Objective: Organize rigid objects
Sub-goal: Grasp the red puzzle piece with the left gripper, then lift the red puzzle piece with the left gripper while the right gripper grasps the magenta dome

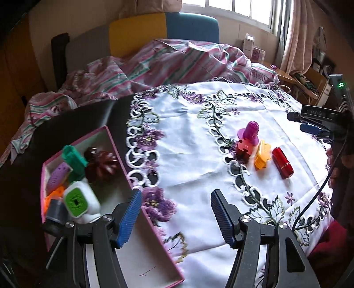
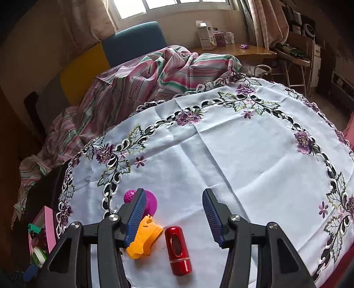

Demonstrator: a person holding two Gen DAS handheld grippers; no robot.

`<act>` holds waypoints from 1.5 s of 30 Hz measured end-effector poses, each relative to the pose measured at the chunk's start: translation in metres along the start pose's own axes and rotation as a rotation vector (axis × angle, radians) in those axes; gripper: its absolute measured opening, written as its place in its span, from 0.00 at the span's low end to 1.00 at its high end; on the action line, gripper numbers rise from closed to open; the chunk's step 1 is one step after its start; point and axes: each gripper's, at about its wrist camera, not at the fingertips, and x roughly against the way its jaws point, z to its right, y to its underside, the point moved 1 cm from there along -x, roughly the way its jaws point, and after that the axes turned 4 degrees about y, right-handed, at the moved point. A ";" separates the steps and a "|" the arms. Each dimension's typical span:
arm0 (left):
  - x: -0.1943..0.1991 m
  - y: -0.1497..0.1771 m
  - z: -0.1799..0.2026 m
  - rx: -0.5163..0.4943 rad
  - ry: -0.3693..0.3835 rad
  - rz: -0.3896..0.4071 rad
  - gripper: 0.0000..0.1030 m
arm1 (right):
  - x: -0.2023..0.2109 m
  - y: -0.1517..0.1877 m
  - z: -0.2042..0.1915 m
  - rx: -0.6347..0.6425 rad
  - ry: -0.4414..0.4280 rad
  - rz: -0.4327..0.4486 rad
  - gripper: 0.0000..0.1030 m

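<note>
A home bedroom: rumpled striped bedding (image 1: 154,64), curtained window (image 2: 168,6) (embroidered tablecloth (image 2: 243,150)).

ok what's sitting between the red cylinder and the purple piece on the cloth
The yellow block lies between the red cylinder and the purple piece, close beside both. The left wrist view shows it best.
</note>
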 end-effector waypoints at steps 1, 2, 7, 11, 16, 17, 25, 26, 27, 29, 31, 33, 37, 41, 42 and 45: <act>-0.005 -0.002 0.003 0.002 0.010 -0.007 0.64 | 0.000 0.000 0.002 -0.013 -0.002 -0.003 0.52; -0.009 -0.005 0.006 0.002 0.017 -0.012 0.64 | -0.001 -0.001 0.005 -0.024 0.001 -0.005 0.52; -0.029 -0.023 0.023 -0.005 0.063 -0.029 0.64 | -0.004 -0.002 0.017 -0.087 -0.001 -0.021 0.52; -0.051 -0.039 0.041 -0.021 0.107 -0.050 0.64 | -0.005 -0.003 0.022 -0.115 -0.008 -0.028 0.52; -0.081 -0.052 0.060 -0.042 0.127 -0.095 0.63 | -0.008 -0.003 0.022 -0.124 -0.022 -0.052 0.52; -0.087 -0.054 0.064 -0.051 0.137 -0.100 0.63 | -0.009 -0.003 0.021 -0.124 -0.026 -0.053 0.52; -0.120 -0.074 0.096 -0.139 0.162 -0.124 0.59 | -0.010 -0.003 0.019 -0.125 -0.052 -0.064 0.52; -0.127 -0.076 0.100 -0.146 0.168 -0.134 0.59 | -0.010 -0.003 0.019 -0.126 -0.056 -0.066 0.52; -0.132 -0.077 0.102 -0.147 0.166 -0.143 0.59 | -0.011 -0.003 0.019 -0.127 -0.058 -0.068 0.52; -0.147 -0.080 0.105 -0.140 0.177 -0.180 0.52 | -0.012 -0.003 0.019 -0.129 -0.059 -0.071 0.52; -0.156 -0.081 0.104 -0.123 0.173 -0.193 0.41 | -0.012 -0.002 0.019 -0.129 -0.060 -0.072 0.52; -0.155 -0.082 0.102 -0.120 0.167 -0.175 0.32 | -0.014 -0.002 0.020 -0.131 -0.056 -0.076 0.52; -0.144 -0.070 0.089 -0.076 0.175 -0.174 0.32 | -0.016 -0.002 0.021 -0.131 -0.065 -0.082 0.52; -0.125 -0.049 0.074 -0.013 0.172 -0.181 0.32 | -0.017 0.000 0.018 -0.118 -0.070 -0.092 0.52; -0.121 -0.044 0.071 -0.005 0.169 -0.183 0.32 | -0.018 0.000 0.017 -0.114 -0.074 -0.097 0.52; -0.104 -0.022 0.068 -0.020 0.131 -0.172 0.32 | -0.021 0.003 0.012 -0.091 -0.081 -0.114 0.52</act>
